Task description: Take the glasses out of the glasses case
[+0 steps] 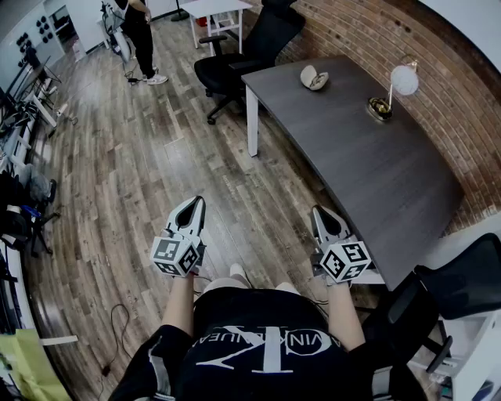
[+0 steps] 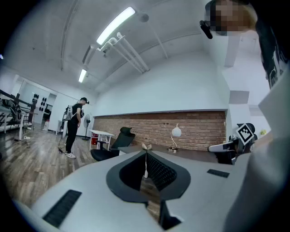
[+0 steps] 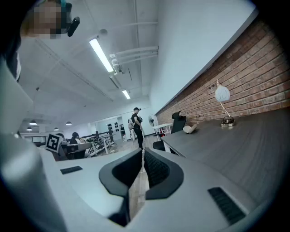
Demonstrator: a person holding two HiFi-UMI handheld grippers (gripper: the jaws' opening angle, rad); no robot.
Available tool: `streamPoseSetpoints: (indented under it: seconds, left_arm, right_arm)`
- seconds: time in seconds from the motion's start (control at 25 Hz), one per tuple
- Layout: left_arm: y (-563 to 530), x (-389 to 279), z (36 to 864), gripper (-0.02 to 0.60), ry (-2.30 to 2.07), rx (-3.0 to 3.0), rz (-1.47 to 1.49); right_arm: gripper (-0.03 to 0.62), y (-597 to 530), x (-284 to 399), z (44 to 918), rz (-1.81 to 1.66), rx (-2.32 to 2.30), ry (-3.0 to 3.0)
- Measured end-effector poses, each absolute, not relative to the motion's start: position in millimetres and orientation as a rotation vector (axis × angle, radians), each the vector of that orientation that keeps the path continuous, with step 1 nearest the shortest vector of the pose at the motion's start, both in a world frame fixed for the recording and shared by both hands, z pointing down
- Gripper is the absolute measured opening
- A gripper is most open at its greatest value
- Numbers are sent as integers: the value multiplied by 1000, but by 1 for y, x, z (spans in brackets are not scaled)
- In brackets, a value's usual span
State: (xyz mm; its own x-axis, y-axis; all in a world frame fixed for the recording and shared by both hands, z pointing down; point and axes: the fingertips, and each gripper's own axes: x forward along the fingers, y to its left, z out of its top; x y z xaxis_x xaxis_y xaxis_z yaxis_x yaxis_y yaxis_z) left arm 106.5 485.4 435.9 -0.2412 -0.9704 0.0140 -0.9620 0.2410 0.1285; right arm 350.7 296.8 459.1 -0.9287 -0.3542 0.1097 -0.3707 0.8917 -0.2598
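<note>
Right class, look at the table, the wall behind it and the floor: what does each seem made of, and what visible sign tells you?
Table: probably wood or laminate, matt dark grey, with faint grain streaks. Wall: red-brown brick, mortar lines showing. Floor: wood-look planks, mixed brown tones, slight sheen; real wood or vinyl cannot be told.

A long grey table [image 1: 368, 157] is standing along the brick wall [image 1: 438, 70], with a desk lamp [image 1: 404, 80] sitting near its wall side and a black office chair [image 1: 250, 51] waiting at its far end. Farther off, a person [image 1: 141, 35] in dark clothes is standing on the wooden floor [image 1: 133, 172] near a small white table [image 1: 215, 12]. A strip light [image 2: 117, 25] is glowing on the ceiling.
</note>
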Motion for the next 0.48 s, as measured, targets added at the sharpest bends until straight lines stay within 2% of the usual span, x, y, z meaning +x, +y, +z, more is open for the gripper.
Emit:
streamPoseSetpoints:
  seconds: [0.48]
  left_arm:
    - [474, 107, 424, 21, -2450, 1883, -123]
  right_arm:
    - [34, 283, 352, 449, 366, 623, -3003]
